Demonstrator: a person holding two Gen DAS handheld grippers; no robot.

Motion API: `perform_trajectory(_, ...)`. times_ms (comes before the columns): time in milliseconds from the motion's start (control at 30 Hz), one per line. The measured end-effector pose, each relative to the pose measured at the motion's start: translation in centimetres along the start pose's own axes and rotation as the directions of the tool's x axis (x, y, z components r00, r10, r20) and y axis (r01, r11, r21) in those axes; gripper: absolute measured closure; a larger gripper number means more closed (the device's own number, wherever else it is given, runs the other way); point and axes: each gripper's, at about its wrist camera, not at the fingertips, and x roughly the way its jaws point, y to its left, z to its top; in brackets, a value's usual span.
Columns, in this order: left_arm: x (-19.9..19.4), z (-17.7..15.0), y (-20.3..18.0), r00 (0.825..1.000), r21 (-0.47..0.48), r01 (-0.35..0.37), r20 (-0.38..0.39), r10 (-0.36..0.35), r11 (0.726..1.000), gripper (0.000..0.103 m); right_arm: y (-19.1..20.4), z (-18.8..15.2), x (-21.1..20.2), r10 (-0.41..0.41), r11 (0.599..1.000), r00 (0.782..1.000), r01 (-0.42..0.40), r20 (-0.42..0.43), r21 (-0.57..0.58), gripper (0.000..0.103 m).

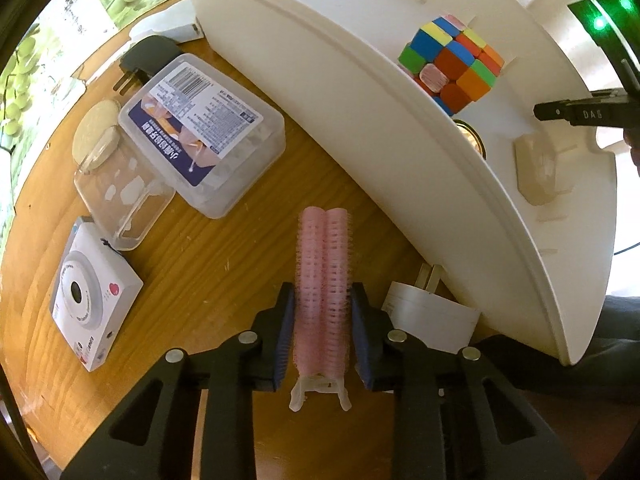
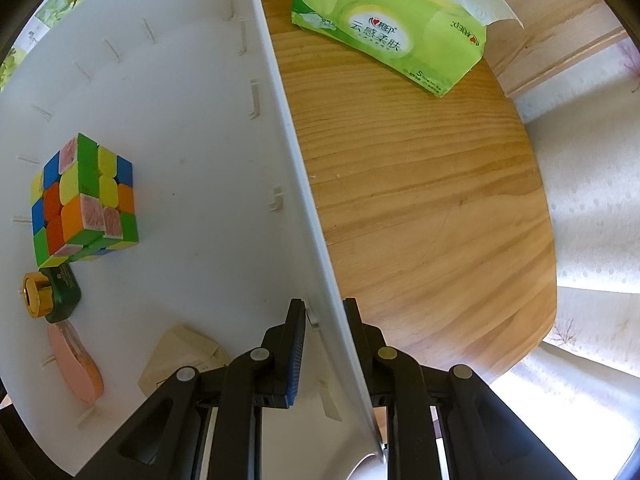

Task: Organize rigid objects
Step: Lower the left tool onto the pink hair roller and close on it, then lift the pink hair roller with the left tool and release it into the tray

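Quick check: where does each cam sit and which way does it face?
Left wrist: on left gripper, facing down at the table; own fingers clamp pink hair rollers.
Right wrist: on right gripper, facing down; own fingers clamp white bin wall.
Shared: bin, Rubik's cube.

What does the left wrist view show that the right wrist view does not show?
Left wrist only: the left gripper, jaws shut on the pink hair roller clip, a clear labelled box, a jar, a white timer.
Right wrist only: the green tissue pack, a gold-capped green bottle.
Both: the white bin, the colour cube, the right gripper shut on the bin's wall.
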Motion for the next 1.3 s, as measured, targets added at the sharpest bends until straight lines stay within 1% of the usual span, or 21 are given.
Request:
perform_trajectory(167, -0.1, -0.2, 0.9, 1.0, -0.056, 0.005, -0.006, -0.005, 0.998, 0.075, 0.1, -0.1, -0.1, -0.001, 1.0, 1.0, 0.001, 0.003, -0.013, 0.084)
perform_trajectory(367, -0.7, -0.5, 1.7, 1.0, -0.129, -0.003, 0.013, 0.005, 0.992, 0.075, 0.5, -0.1, -0.3, 0.005, 0.999, 1.0, -0.005, 0.005, -0.042, 0.084)
perform_trajectory(433, -1.0, -1.4, 2.8, 1.0, -0.152, -0.003, 0.018, 0.006, 0.988, 0.075, 0.6, -0.1, -0.3, 0.004, 0.998, 1.0, -0.003, 0.006, -0.056, 0.084)
perform_trajectory(567, -1.7, -2.2, 3.8, 1.0, -0.212, 0.01, 0.031, -0.003, 0.977, 0.075, 0.9, 0.0, -0.4, 0.004, 0.997, 1.0, -0.003, 0.01, -0.083, 0.084)
perform_trajectory(700, -2.7, -3.0, 4.9, 0.999, -0.268, 0.002, 0.043, 0.01, 0.963, 0.075, 1.1, -0.1, -0.6, 0.012, 0.994, 1.0, -0.01, 0.016, -0.111, 0.084)
perform_trajectory(767, -3.3, -3.3, 5.3, 0.998, -0.303, 0.003, 0.055, 0.014, 0.953, 0.075, 1.2, -0.1, -0.8, 0.014, 0.992, 1.0, -0.012, 0.018, -0.126, 0.084)
perform_trajectory(867, -4.6, -4.0, 5.7, 0.996, -0.363, -0.02, 0.078, 0.052, 0.931, 0.075, 1.3, -0.3, -0.9, 0.022, 0.989, 0.999, -0.019, 0.023, -0.146, 0.084)
perform_trajectory(900, -5.4, -4.5, 6.2, 0.994, -0.379, -0.018, 0.089, 0.056, 0.925, 0.075, 1.4, -0.3, -0.9, 0.025, 0.988, 0.999, -0.021, 0.024, -0.153, 0.084)
perform_trajectory(967, -6.5, -5.0, 6.5, 0.99, -0.435, -0.005, 0.124, 0.066, 0.901, 0.075, 1.4, -0.4, -0.9, 0.032, 0.985, 0.999, -0.027, 0.028, -0.169, 0.084)
perform_trajectory(1067, -8.2, -5.7, 6.6, 0.982, -0.483, 0.008, 0.17, 0.085, 0.876, 0.075, 1.4, -0.5, -1.2, 0.042, 0.98, 0.999, -0.035, 0.034, -0.198, 0.084)
perform_trajectory(1133, -9.0, -6.0, 6.7, 0.976, -0.502, 0.017, 0.196, 0.094, 0.865, 0.075, 1.5, -0.6, -1.3, 0.045, 0.975, 0.998, -0.036, 0.036, -0.218, 0.085)
perform_trajectory(1233, -10.4, -6.2, 5.9, 0.969, -0.523, 0.021, 0.22, 0.111, 0.852, 0.075, 1.6, -0.7, -1.6, 0.05, 0.967, 0.998, -0.038, 0.04, -0.25, 0.085)
perform_trajectory(1300, -10.6, -6.1, 4.8, 0.965, -0.536, 0.025, 0.235, 0.121, 0.844, 0.075, 1.6, -0.8, -1.8, 0.055, 0.962, 0.997, -0.041, 0.046, -0.268, 0.085)
